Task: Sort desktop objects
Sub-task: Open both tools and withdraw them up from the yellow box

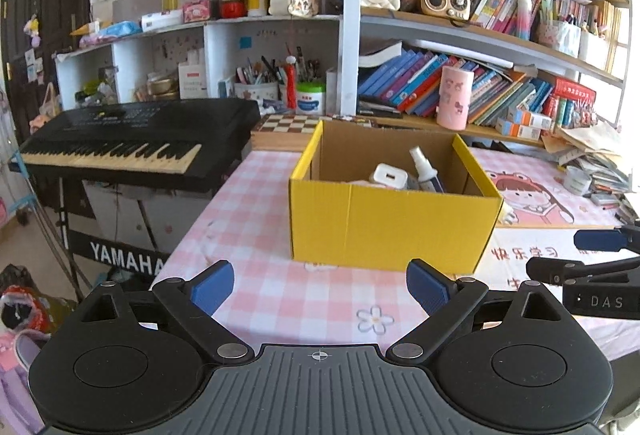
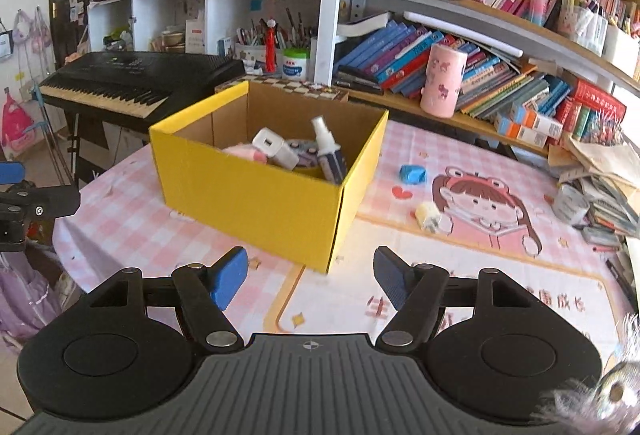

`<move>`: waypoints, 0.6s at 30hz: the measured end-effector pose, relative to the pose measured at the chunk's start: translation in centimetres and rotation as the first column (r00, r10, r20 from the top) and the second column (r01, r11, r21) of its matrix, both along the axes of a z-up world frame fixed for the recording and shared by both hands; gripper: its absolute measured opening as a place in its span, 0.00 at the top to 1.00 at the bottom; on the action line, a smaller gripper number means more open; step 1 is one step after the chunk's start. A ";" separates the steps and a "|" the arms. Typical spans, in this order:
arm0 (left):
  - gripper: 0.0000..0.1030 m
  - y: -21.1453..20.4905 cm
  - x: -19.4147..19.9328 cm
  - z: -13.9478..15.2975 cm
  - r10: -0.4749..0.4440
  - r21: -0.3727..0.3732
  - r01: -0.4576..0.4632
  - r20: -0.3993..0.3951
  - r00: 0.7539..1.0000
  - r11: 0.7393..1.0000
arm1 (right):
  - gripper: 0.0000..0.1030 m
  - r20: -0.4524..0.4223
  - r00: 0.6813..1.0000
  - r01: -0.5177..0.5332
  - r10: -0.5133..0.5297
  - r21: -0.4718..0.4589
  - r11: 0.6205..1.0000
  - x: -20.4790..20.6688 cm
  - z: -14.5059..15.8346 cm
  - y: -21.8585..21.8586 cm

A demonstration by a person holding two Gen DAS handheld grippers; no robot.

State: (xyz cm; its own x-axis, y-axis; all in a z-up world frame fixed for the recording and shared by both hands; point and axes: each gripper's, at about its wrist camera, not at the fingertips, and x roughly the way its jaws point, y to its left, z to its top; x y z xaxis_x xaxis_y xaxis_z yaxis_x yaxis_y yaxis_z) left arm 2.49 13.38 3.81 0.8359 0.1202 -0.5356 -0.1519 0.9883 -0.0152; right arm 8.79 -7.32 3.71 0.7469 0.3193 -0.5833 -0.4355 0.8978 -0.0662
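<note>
Grippers hover before a yellow box [image 2: 256, 195] on the checked tablecloth [image 1: 256, 203]: left gripper [image 1: 320, 285] wide open and empty, right gripper [image 2: 310, 277] parted, empty. Inside the box sit a white charger [image 2: 274, 149] and spray bottle [image 2: 328, 151]; right of it lie a blue packet [image 2: 413, 174] and pale plug [image 2: 428, 215].

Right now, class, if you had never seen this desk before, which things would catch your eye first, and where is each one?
The bright yellow box stands mid-table on the pink checked tablecloth, already holding a white charger and a spray bottle. To its right, a small blue object and a pale plug lie loose on the cartoon mat. A black keyboard sits beyond the table's left edge.
</note>
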 end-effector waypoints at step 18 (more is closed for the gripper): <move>0.07 0.1 -2.3 -1.2 -0.010 0.021 0.011 -0.056 0.998 1.000 | 0.31 -0.067 0.997 -0.033 0.032 -0.017 0.999 -3.7 -2.0 1.5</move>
